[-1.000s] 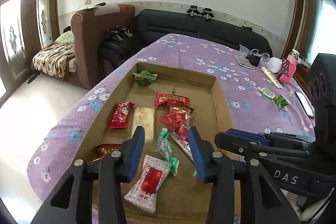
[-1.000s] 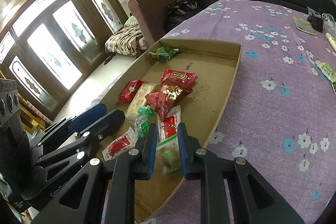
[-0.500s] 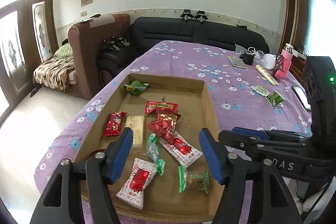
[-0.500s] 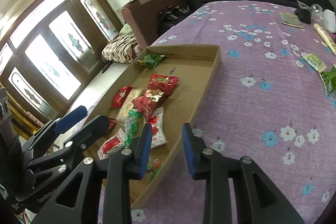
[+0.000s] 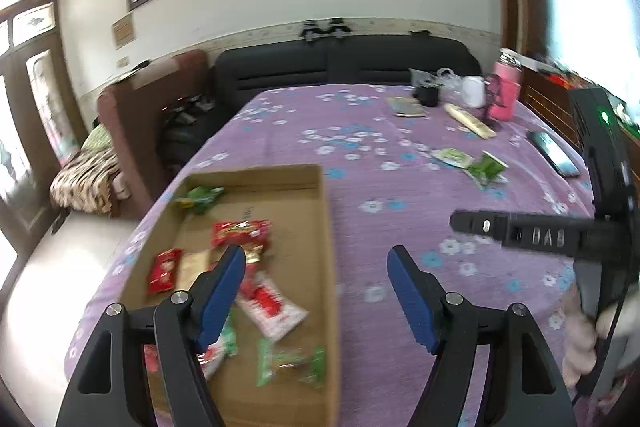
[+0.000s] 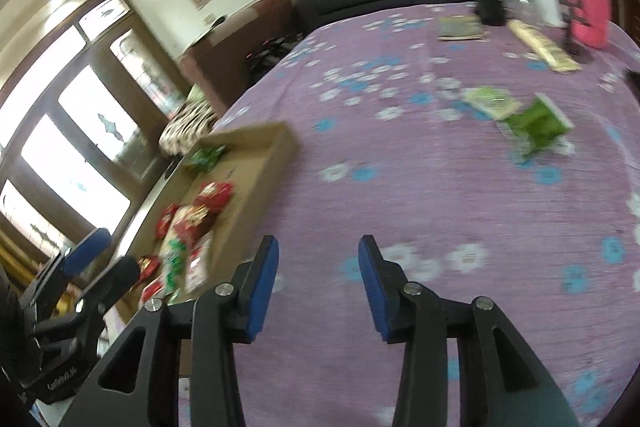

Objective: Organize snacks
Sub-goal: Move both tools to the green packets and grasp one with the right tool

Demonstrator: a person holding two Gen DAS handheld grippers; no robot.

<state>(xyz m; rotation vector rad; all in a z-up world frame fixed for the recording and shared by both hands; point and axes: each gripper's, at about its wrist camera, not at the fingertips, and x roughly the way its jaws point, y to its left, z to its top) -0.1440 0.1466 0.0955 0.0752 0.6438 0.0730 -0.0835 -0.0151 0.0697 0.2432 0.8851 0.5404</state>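
Well, both grippers, left point(image 5: 316, 291) and right point(image 6: 318, 283), hold their fingers apart, empty; only the left view shows the phone point(image 5: 554, 153) near the surface's point(image 5: 400, 187) right edge.

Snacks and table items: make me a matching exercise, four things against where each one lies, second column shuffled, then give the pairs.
Things
1. green-ended candy
2. dark green packet
3. pink bottle
4. phone

Places
A. far end of the tablecloth, beside a white container
B. inside the cardboard tray, near corner
C. right edge of the cloth, lying flat
D. on the open cloth, next to a pale green packet

Pairs: 1-B, 2-D, 3-A, 4-C
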